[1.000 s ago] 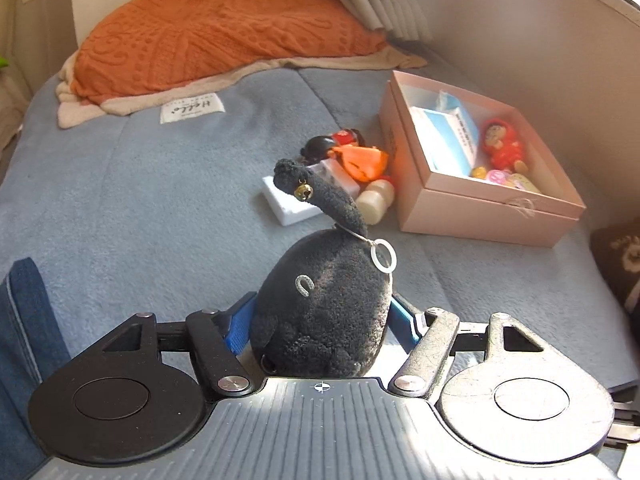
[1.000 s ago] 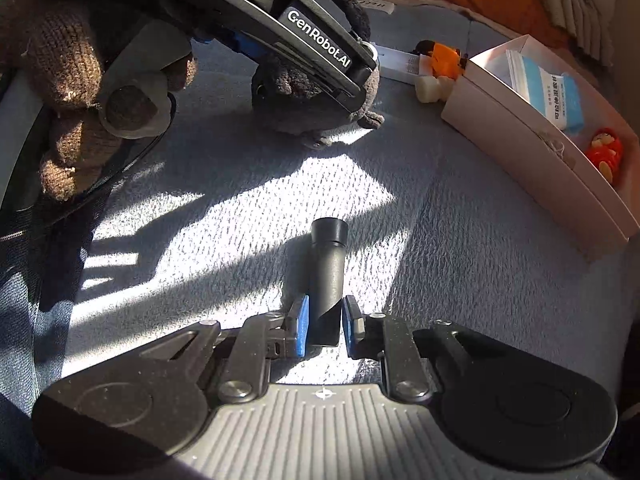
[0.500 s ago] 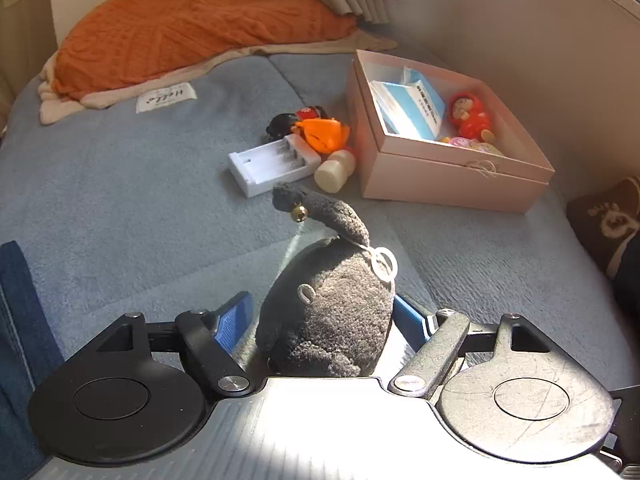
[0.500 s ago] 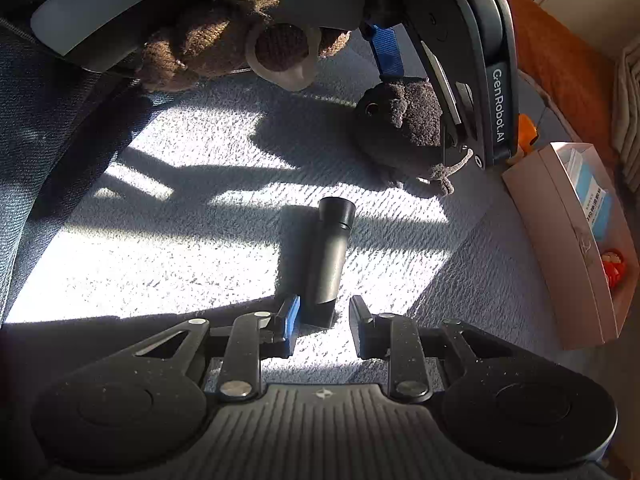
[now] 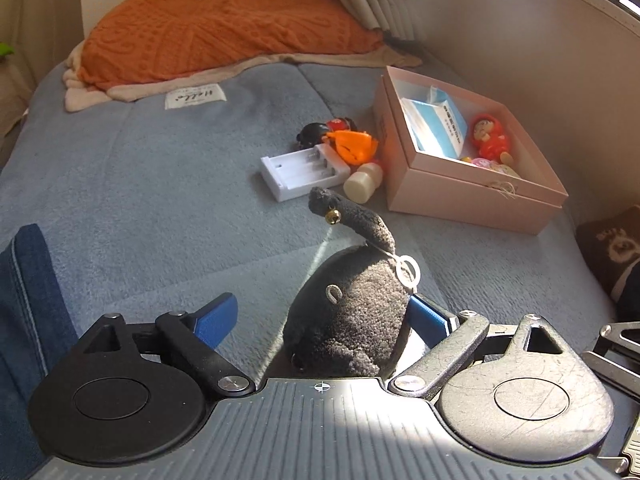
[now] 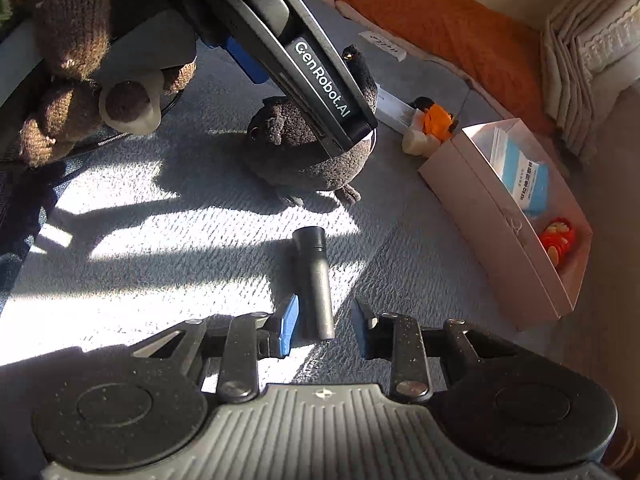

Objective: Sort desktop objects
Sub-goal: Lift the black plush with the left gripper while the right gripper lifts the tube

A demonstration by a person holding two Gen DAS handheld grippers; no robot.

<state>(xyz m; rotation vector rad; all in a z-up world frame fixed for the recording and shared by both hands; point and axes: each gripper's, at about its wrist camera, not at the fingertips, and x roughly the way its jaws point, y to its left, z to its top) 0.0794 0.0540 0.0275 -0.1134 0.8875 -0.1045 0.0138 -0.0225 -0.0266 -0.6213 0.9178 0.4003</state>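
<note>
Left gripper (image 5: 324, 316) fingers just opening wide, plush toy (image 5: 352, 312) sitting loose between them on bed (image 5: 140, 200), leaning against right finger, clear of left. Right gripper (image 6: 324, 320) fingers just parting, black tube (image 6: 316, 280) lying free between them. Pink box (image 5: 472, 196) standing beyond toy, near bed's edge; open blanket lying between toy and box.

This is a home bedroom. The work surface is a bed covered with a soft grey-blue fleece blanket (image 5: 140, 184), with a textured orange pillow (image 5: 224, 20) over a cream towel at its head, folded pale striped bedding (image 6: 588, 52) and a curved beige padded wall (image 5: 520, 40).
</note>
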